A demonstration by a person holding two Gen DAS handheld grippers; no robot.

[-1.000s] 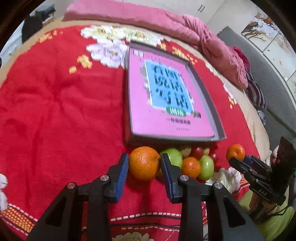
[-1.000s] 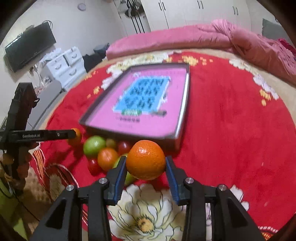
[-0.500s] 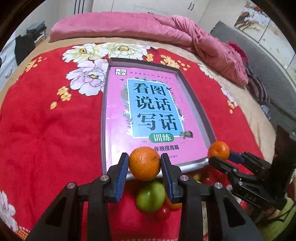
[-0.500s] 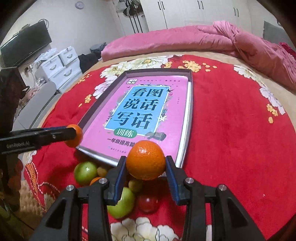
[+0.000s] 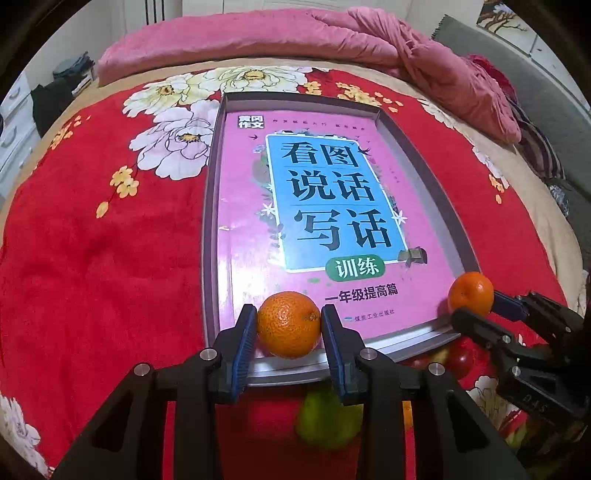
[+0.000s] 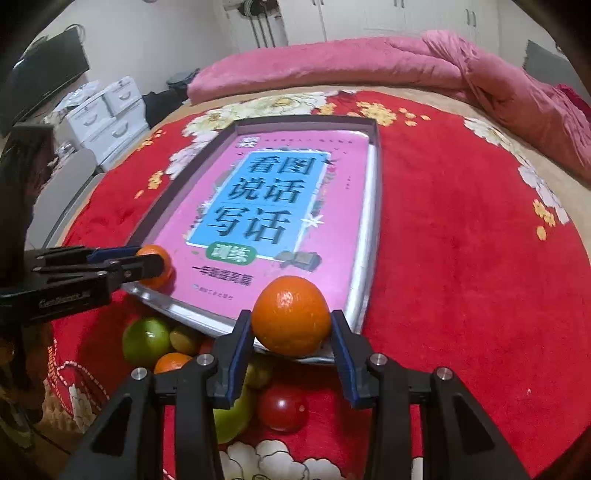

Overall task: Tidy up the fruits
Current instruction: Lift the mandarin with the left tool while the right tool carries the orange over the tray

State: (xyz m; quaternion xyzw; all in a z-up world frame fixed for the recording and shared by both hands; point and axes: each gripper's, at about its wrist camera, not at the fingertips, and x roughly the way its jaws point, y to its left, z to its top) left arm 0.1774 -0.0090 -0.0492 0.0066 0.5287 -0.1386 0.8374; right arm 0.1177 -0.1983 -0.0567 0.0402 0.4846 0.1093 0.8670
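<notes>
My left gripper (image 5: 289, 325) is shut on an orange (image 5: 289, 324) and holds it over the near edge of a grey tray (image 5: 209, 206) that holds a pink book (image 5: 325, 206). My right gripper (image 6: 291, 326) is shut on a second orange (image 6: 291, 315) over the tray's near right corner (image 6: 373, 236). The right gripper and its orange (image 5: 471, 292) show at the right of the left wrist view. The left gripper's orange (image 6: 157, 266) shows at the left of the right wrist view. Loose fruit lies in front of the tray: a green fruit (image 6: 146, 341), a red fruit (image 6: 282, 408), a small orange (image 6: 170, 362).
The tray lies on a red flowered blanket (image 5: 92, 258) on a bed. A pink quilt (image 5: 332, 33) is bunched along the far side. White drawers (image 6: 107, 114) and a screen (image 6: 44, 85) stand beyond the bed's left side.
Both grippers have risen and moved forward with their oranges, from above the fruit pile to over the tray's near edge. The loose fruit now lies below and behind the fingers.
</notes>
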